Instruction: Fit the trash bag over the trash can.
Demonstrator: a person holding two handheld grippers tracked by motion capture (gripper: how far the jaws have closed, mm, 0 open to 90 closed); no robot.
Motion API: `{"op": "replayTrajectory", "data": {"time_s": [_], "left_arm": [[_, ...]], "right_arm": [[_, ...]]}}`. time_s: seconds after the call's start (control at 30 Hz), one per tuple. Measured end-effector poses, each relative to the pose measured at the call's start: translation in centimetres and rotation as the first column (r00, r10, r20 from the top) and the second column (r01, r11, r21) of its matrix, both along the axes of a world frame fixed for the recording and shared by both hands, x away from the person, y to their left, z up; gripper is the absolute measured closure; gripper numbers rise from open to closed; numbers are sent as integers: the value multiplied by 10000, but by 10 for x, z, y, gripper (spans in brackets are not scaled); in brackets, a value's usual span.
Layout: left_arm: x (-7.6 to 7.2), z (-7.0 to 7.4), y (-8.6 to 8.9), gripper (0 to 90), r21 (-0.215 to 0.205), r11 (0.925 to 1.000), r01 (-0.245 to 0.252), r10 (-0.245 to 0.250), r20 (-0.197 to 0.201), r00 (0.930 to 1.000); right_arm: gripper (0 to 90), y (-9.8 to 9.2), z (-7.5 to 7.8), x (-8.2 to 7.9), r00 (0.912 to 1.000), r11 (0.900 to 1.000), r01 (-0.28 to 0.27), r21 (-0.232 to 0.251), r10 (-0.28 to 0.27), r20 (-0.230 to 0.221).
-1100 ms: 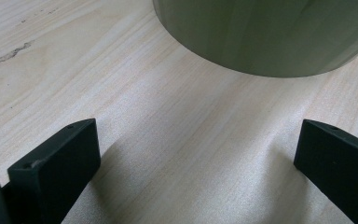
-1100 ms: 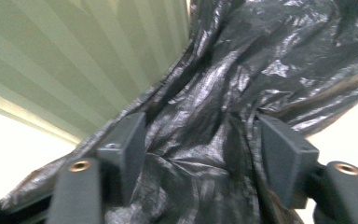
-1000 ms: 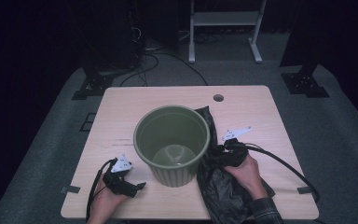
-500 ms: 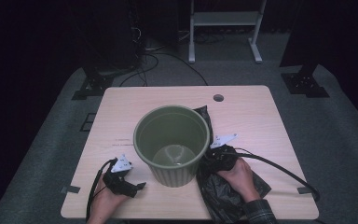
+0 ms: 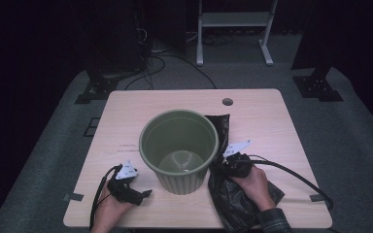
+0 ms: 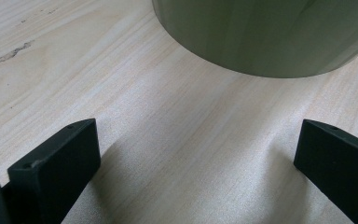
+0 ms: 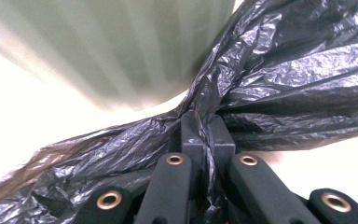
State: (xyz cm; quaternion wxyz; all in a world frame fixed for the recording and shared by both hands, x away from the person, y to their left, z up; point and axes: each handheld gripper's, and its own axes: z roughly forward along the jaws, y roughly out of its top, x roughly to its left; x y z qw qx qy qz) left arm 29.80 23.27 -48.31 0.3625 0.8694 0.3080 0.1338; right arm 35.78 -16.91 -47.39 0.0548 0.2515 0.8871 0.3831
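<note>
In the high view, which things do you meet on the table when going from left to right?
left gripper → green bin → right gripper, shut on the black plastic bag, whose crumpled end lies furthest right.

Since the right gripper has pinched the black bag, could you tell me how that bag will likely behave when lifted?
The black bag looks thin and crinkled, so it will probably hang limp and weigh little. Its glossy film bunches between the right gripper jaws, so it might slip. Lying against the green bin, it may drag along it.

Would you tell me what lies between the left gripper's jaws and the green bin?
Only bare wood: in the left gripper view, the table runs uncovered from the open left gripper to the green bin.
</note>
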Motion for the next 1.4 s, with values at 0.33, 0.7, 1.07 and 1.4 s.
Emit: {"op": "replayTrajectory", "data": {"time_s": [0.33, 0.7, 1.07, 1.4], "left_arm": [[0, 0, 0, 0, 0, 10000, -1, 1, -1, 10000], [0, 0, 0, 0, 5, 10000, -41, 41, 0, 10000], [-1, 0, -1, 0, 17, 10000, -53, 53, 22, 10000], [-1, 0, -1, 0, 55, 10000, -25, 25, 20, 10000]], "right_arm": [[882, -8, 18, -8, 9970, 9945, -736, 740, 752, -196], [883, -5, 53, -21, 9824, 9778, -1855, 976, 1867, -35], [882, -9, 90, -35, 9563, 9425, -2906, 1648, 2920, 162], [880, -8, 126, -47, 9231, 9032, -3843, 1912, 3794, 627]]}}
